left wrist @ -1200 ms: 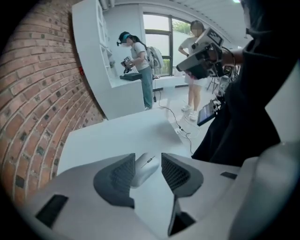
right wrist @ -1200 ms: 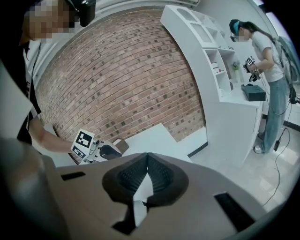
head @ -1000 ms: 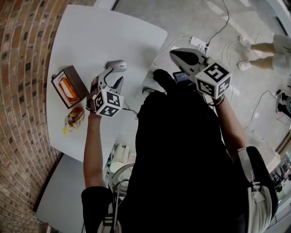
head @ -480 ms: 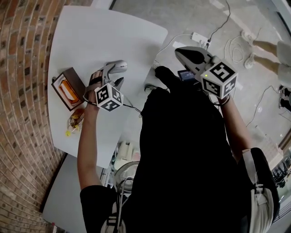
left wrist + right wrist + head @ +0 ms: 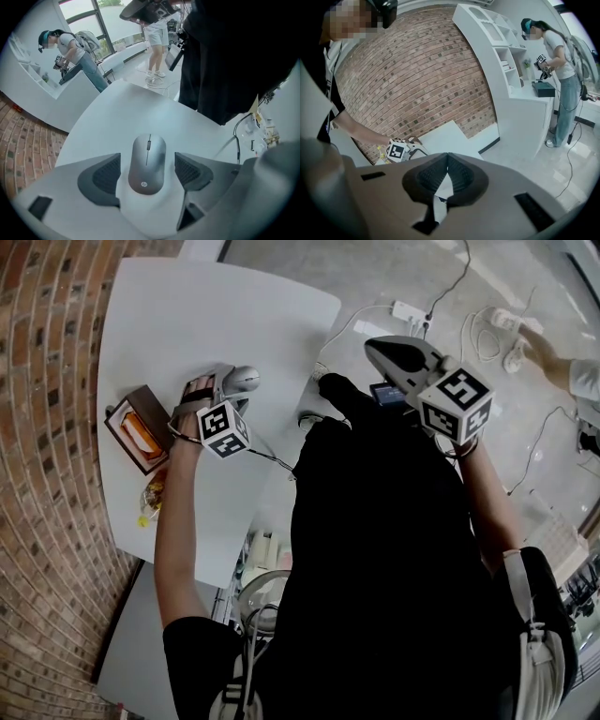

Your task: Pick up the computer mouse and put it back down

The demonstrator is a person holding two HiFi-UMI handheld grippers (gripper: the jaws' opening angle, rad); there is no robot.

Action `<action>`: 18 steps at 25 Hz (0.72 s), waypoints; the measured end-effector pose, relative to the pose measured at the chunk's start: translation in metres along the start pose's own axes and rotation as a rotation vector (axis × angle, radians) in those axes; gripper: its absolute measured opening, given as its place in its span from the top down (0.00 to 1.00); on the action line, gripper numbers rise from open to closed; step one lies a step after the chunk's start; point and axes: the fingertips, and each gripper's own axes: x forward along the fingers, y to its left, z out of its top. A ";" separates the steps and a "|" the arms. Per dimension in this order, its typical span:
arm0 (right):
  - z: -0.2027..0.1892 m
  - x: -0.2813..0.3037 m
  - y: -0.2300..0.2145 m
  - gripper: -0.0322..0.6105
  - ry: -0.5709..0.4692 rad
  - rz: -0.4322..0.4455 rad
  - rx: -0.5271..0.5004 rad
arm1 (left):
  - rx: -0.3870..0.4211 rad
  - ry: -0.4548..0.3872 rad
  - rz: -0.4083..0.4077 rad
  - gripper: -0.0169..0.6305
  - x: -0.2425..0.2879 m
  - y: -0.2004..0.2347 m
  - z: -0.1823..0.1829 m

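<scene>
Now the left gripper (image 5: 147, 172) has dropped over the silver oval computer mouse (image 5: 147, 157) on the white table (image 5: 117, 112), its jaws just spread wide — pads flanking it, not touching. The lift looks yet to come — right gripper (image 5: 447, 176) clenched, empty, aloft.

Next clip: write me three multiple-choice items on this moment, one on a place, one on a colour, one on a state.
1. Where is the computer mouse? A on the floor; B on the white table; C lifted in the air.
2. Its colour? A silver-grey; B red; C black.
3. The right hand-held gripper has its jaws: A wide apart; B clamped on a cable; C together, empty.
Key: B, it lies on the table between the jaws of the left hand-held gripper, which have just been opening and stand clear of it; A, its shell is silver-grey; C, the pads meet with nothing between.
</scene>
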 end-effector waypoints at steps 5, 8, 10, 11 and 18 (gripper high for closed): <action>-0.002 -0.002 -0.002 0.92 0.003 -0.004 0.005 | 0.037 0.044 -0.031 0.42 0.015 -0.002 -0.011; -0.003 -0.003 -0.003 0.92 0.003 -0.007 0.010 | 0.042 0.048 -0.048 0.42 0.019 -0.002 -0.013; -0.005 -0.004 -0.001 0.92 0.007 -0.005 0.013 | 0.047 0.044 -0.047 0.43 0.020 -0.002 -0.013; -0.005 -0.004 0.000 0.92 0.011 -0.002 0.013 | 0.050 0.040 -0.047 0.43 0.019 -0.002 -0.012; -0.008 -0.004 0.000 0.92 0.024 0.011 0.016 | 0.056 0.044 -0.076 0.43 0.020 -0.002 -0.010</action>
